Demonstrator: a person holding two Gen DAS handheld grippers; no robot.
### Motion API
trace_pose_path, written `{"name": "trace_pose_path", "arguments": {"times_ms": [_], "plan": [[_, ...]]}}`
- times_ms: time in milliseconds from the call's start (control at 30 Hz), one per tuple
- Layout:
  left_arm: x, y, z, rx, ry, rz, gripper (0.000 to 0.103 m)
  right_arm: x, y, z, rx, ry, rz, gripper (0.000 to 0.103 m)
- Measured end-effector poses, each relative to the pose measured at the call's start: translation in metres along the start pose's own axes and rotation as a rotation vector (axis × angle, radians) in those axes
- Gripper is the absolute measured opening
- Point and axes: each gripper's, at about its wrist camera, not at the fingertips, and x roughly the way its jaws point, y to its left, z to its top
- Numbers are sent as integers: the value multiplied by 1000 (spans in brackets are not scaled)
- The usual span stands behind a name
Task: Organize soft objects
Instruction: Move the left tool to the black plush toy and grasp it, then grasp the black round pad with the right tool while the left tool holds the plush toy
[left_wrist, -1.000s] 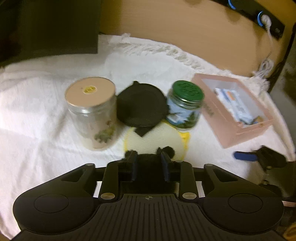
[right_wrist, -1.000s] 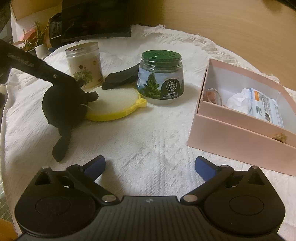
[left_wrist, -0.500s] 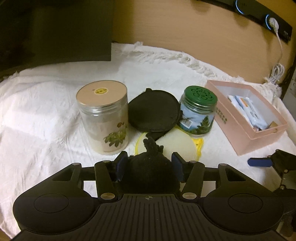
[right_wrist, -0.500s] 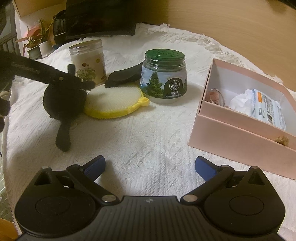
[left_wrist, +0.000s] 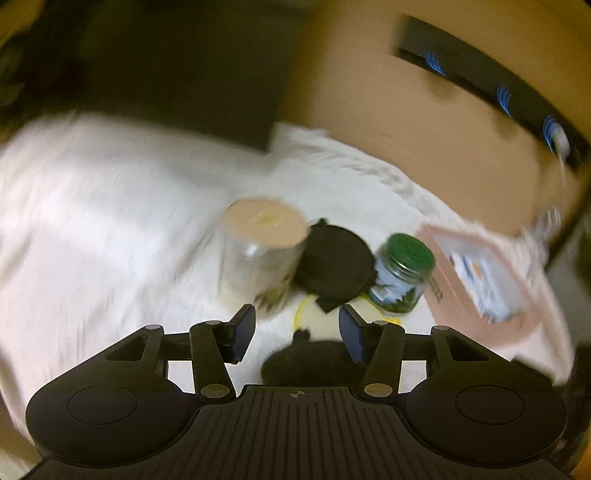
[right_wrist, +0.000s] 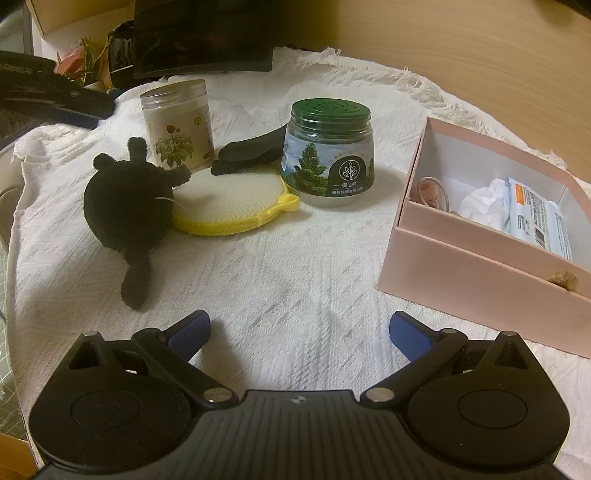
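The left gripper (left_wrist: 297, 332) stands parted with nothing between its pads; its jaws have just been opening, then easing slightly back, and the black plush toy (right_wrist: 127, 205) lies free on the white woven cloth (right_wrist: 295, 288), touching the near-left edge of the yellow-rimmed sponge pad (right_wrist: 231, 201). The toy looks set down beside the pad to group the soft pieces in one spot. In the left wrist view the toy (left_wrist: 306, 360) is only partly seen, low, under and behind the open fingers; that picture is motion-blurred.

The right gripper (right_wrist: 299, 334) hangs spread wide over bare cloth, gripping nothing, probably waiting its turn.

Materials: the toy is fuzzy, round-bodied, with a long tail and small stubs on top. The pad is flat, round, with a cream mesh face, yellow trim and a small loop. A flat black round pad (right_wrist: 251, 153) leans behind it, between the two jars. The floral jar (right_wrist: 177, 123) is clear plastic and cylindrical. The green-lidded jar (right_wrist: 328, 146) is squat, with a perforated lid. The pink cardboard box (right_wrist: 480, 269) is rigid, open, and holds a wipes pack and tissue; likely the bin for the soft items.
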Motion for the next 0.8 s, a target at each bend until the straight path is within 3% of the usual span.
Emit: {"name": "trace_pose_path", "arguments": {"times_ms": [133,200,267,300,367,433,800], "plan": [[19,23,-25,-269,81,-58,54,0,0,0,-1,0,1,103],[35,19,-32,-310,117,-62,65,0,0,0,-1,0,1,103],[45,13,-33,-296,130,-93,74,0,0,0,-1,0,0,103],[51,6,-31,-269,145,-75,82,0,0,0,-1,0,0,103],[60,0,-31,-227,175,-47,88,0,0,0,-2,0,0,103],[68,0,-35,-239,195,-15,89,0,0,0,-2,0,0,103],[69,9,-37,-247,216,-72,88,-2,2,4,-6,22,-7,101]]}}
